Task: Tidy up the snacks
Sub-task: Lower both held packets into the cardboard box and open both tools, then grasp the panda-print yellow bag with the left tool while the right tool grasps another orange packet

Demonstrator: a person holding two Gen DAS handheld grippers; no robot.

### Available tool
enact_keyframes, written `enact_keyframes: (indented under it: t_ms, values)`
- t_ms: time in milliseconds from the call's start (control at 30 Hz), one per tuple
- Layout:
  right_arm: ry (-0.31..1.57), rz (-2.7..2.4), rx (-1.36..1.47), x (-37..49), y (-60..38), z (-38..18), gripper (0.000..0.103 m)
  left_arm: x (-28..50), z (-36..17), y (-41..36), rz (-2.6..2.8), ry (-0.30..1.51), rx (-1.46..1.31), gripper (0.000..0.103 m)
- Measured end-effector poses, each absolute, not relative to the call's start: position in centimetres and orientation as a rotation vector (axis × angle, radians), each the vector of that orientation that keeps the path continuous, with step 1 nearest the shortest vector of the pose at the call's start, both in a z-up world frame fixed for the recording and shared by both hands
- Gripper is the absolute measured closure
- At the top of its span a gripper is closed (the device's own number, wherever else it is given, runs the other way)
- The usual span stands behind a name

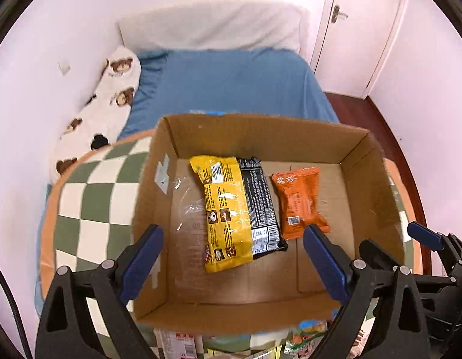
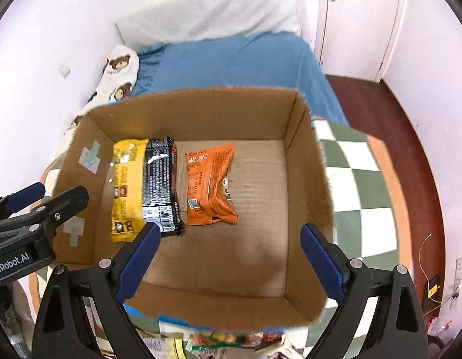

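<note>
Left gripper [image 2: 21, 209] body, white lettering: "…enRobot.AI", its start cut off by the picture edge.
Orange packet [image 1: 299, 202]: two large yellow Chinese characters at its top, too blurred to read; a small square code near its lower end.
Yellow packet [image 1: 226, 209] and black packet [image 1: 260, 206]: fine print, illegible.

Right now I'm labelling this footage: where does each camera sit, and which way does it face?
Left wrist: on the left gripper, angled down into the cardboard box; its own open fingers show, with the right gripper beside.
Right wrist: on the right gripper, angled down into the box; the left gripper shows beside.
Shared: yellow packet, black packet, orange packet, bed.
</note>
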State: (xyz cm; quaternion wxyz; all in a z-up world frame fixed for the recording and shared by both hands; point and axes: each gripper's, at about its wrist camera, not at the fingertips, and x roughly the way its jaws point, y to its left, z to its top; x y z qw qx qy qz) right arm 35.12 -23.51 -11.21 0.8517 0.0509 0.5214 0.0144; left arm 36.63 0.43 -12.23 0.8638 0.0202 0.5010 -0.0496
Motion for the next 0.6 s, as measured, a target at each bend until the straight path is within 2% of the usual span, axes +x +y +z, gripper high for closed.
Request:
enact_keyframes:
  t_ms: [400,600]
  values:
    - [1.02,0.04,0.179,26.6,-22.9,-5.5,0.007,29.3,-7.7,1.4,-0.145,0.974,0.015,0.008]
    - [1.123,0.09,0.248,22.6,-22.9,-6.8,0.007,25.6,-8.1,2.4,-0.136,1.012,0.007,0.008]
